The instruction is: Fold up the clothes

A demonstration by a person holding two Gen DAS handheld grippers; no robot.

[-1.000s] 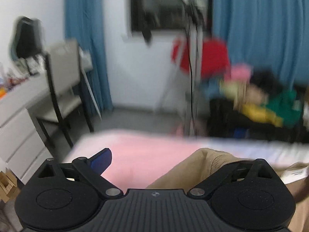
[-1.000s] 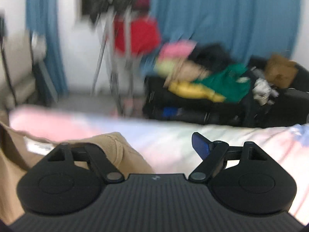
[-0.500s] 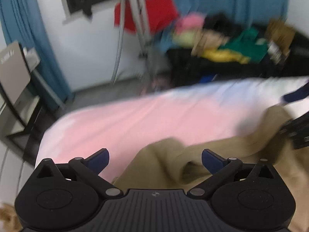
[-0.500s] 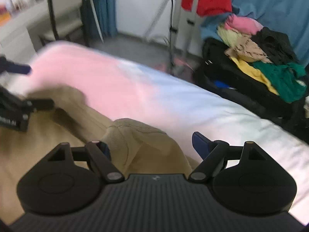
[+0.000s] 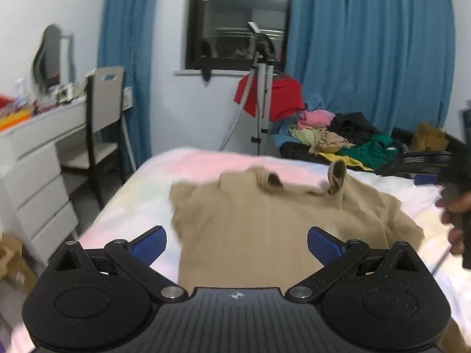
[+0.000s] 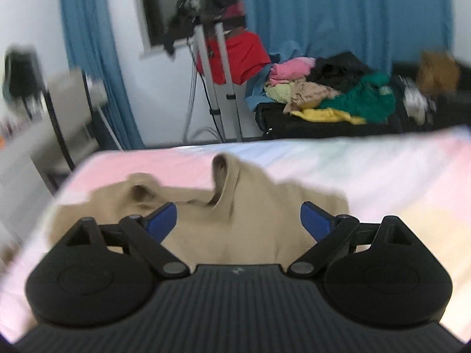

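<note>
so the tan sweatshirt is lying spread out on the bed, straight ahead of both grippers and just below them. the left gripper is hanging over the near half of it with its jaws wide apart, holding nothing. the right gripper is doing the same from its side, blue pads splayed, also holding nothing. neither looks to be touching the cloth.

the thing that matters for the next move: the garment's long axis is running away from the grippers, top end far, hem end near and partly hidden under the gripper bodies. two bits at the far end are sticking up like little ears, one toward each side, probably cuffs or bunched shoulder fabric. my guess is each gripper takes the one on its own side, since they're about equally close.

fabric is looking soft, matte and fairly thick, knit-ish, with a rumpled left edge. the bed sheet is a smooth pastel pink-to-blue fade, so the tan outline is reading clearly. the right wrist view is blurry, so finer seams i can't tell.
</note>
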